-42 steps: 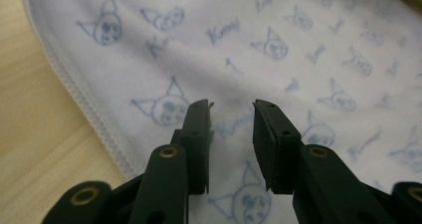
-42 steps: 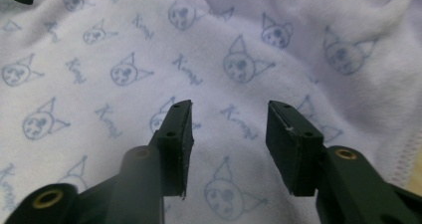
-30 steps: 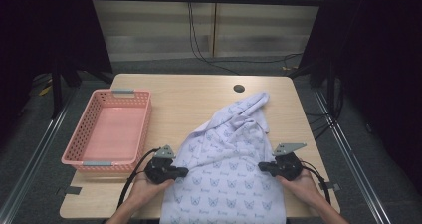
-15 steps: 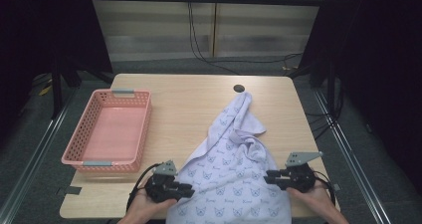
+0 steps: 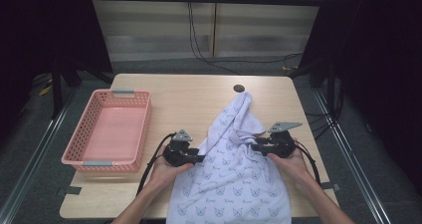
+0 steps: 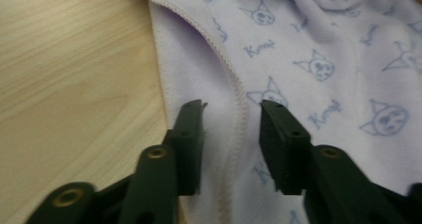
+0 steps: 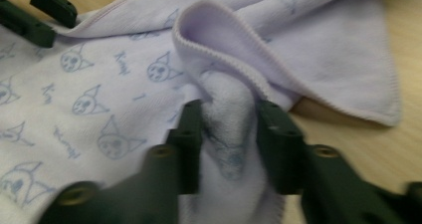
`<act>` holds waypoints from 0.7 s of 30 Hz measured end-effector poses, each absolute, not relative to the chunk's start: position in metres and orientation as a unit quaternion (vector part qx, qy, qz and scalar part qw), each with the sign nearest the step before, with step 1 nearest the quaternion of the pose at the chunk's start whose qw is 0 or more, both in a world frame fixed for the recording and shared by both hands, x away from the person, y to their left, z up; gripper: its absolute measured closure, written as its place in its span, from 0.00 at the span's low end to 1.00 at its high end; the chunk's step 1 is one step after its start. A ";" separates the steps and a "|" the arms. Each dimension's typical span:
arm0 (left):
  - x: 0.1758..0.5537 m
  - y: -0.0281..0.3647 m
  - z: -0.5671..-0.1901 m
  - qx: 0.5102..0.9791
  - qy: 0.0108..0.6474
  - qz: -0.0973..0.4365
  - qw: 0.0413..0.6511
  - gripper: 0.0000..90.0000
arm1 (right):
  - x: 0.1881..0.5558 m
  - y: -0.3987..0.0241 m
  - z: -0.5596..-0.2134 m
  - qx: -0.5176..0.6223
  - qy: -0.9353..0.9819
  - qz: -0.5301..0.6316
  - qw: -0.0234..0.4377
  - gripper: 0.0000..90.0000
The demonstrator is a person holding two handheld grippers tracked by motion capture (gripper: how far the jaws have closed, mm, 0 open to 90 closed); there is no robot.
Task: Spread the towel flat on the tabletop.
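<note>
A lilac towel (image 5: pixel 234 184) printed with cat faces lies across the table's near half and hangs over the front edge. One corner reaches toward the far side. My left gripper (image 5: pixel 201 158) is at the towel's left edge. Its jaws have just been opening and stand open astride the stitched hem (image 6: pixel 239 89) without pressing it. My right gripper (image 5: pixel 255 147) is at the right side. Its jaws have also just been opening, and a bunched fold (image 7: pixel 229 114) sits loosely between them. The left gripper (image 7: pixel 35 10) appears at the top left of the right gripper view.
A pink plastic basket (image 5: pixel 112 129) with nothing in it stands on the left part of the wooden table (image 5: pixel 189 99). A small black round hole (image 5: pixel 239 88) lies near the far edge, just beyond the towel's corner. Dark floor and cables surround the table.
Both hands pulled the towel toward the front edge, then moved away from the person and inward. The towel now lies narrower and more bunched. Both sets of jaws have opened off the cloth.
</note>
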State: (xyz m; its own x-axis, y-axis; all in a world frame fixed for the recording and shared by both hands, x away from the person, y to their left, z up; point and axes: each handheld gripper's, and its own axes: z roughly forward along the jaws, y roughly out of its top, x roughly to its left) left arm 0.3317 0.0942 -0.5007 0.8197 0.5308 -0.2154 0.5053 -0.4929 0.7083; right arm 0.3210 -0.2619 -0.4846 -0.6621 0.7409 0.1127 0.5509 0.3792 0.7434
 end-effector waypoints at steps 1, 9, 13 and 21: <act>0.332 0.094 -0.501 0.864 0.300 0.016 0.405 0.86 | 0.321 -0.262 -0.485 0.393 0.822 0.395 0.120 0.76; 0.303 0.114 -0.499 0.875 0.279 -0.010 0.395 0.98 | 0.296 -0.257 -0.497 0.376 0.847 0.367 0.079 0.96; 0.283 0.125 -0.499 0.876 0.277 -0.029 0.393 0.99 | 0.280 -0.256 -0.497 0.361 0.856 0.365 0.068 0.97; 0.235 0.136 -0.494 0.881 0.265 -0.096 0.379 0.99 | 0.242 -0.256 -0.495 0.339 0.868 0.361 0.038 0.97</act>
State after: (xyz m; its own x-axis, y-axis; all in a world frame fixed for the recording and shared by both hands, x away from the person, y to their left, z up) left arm 0.2351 0.1361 -0.4943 0.8406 0.3949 -0.3707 0.5407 -0.5722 0.6166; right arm 0.2419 -0.2558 -0.4948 -0.7669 0.6165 0.1784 0.5609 0.5088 0.6531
